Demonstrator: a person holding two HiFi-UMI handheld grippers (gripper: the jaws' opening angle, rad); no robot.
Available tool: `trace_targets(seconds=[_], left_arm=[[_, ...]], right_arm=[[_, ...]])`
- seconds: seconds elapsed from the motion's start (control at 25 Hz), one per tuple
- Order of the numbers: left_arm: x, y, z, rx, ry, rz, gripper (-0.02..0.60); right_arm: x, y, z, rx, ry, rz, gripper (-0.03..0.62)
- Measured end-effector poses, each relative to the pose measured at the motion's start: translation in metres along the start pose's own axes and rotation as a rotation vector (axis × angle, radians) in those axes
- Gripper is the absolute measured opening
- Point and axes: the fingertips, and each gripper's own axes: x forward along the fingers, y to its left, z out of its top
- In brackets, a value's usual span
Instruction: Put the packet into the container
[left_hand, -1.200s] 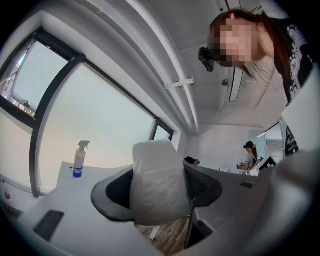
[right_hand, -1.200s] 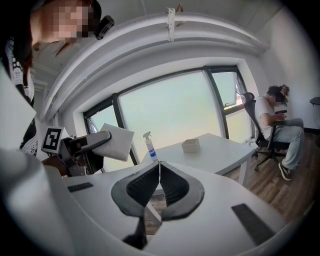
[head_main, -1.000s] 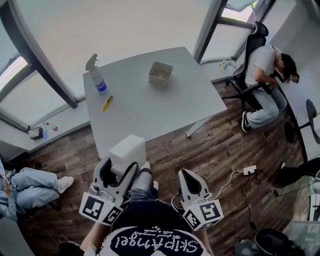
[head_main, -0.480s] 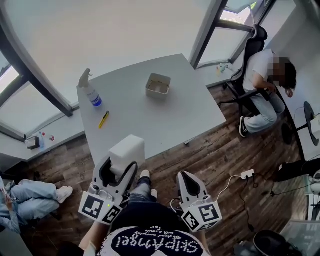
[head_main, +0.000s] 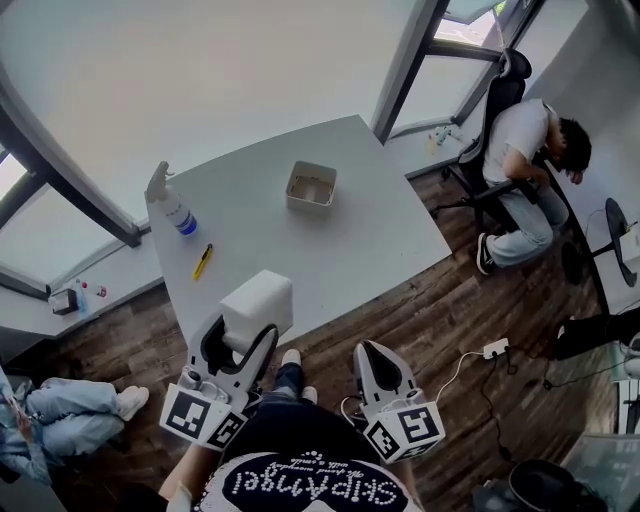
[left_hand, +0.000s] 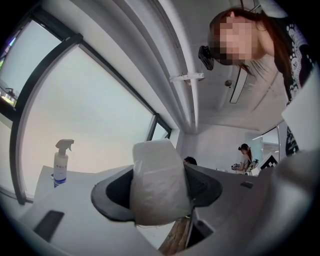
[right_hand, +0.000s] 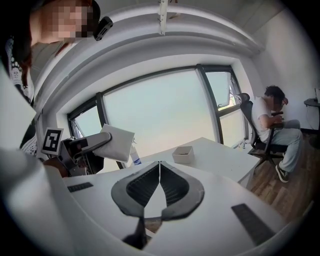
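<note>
The left gripper (head_main: 242, 338) has its dark ribbed jaws clamped on a soft, white, crinkled packet (head_main: 257, 308), held just above the grey table's (head_main: 350, 240) near edge. The right gripper (head_main: 369, 348) is pressed closed and empty. The small square open-topped container (head_main: 311, 185) sits mid-table, well apart from the packet.

White dotted lettering on the person's black shirt (head_main: 305, 487) is showing upside down, reading roughly "SKIPAngel"; the smaller script by it is too fine to read. Square markers on the left gripper (head_main: 245, 328) and right gripper (head_main: 368, 347) are showing only black-and-white patterns.
</note>
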Motion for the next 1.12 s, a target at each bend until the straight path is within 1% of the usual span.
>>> trace_targets(seconds=[0.16, 0.28, 0.44, 0.52, 0.64, 0.8, 0.96, 1.04, 1.12], left_arm=[[0.005, 0.003, -0.001, 0.015, 0.005, -0.005, 0.276], [0.007, 0.007, -0.003, 0.027, 0.005, 0.000, 0.276], [0.008, 0.010, -0.012, 0.117, 0.010, -0.002, 0.276], [0.009, 0.012, -0.019, 0.144, 0.031, -0.012, 0.276], [0.009, 0.017, -0.024, 0.146, 0.051, -0.019, 0.276], [0.011, 0.023, -0.015, 0.143, -0.006, -0.016, 0.276], [0.013, 0.026, -0.018, 0.127, 0.048, -0.024, 0.276], [0.014, 0.027, -0.015, 0.139, 0.023, -0.031, 0.276], [0.015, 0.026, -0.011, 0.128, -0.006, -0.028, 0.276]], right_arm=[[0.010, 0.001, 0.001, -0.006, 0.010, 0.001, 0.015], [0.019, 0.003, 0.003, -0.076, 0.014, -0.001, 0.015], [0.031, 0.008, 0.009, -0.127, 0.007, 0.005, 0.015], [0.036, 0.010, 0.012, -0.133, 0.004, 0.012, 0.015], [0.043, 0.012, 0.013, -0.132, 0.000, 0.012, 0.015], [0.047, 0.014, 0.014, -0.125, -0.004, 0.007, 0.015], [0.048, 0.012, 0.018, -0.131, -0.013, -0.015, 0.015], [0.047, 0.011, 0.017, -0.134, -0.011, -0.019, 0.015], [0.047, 0.009, 0.017, -0.131, -0.010, -0.026, 0.015]])
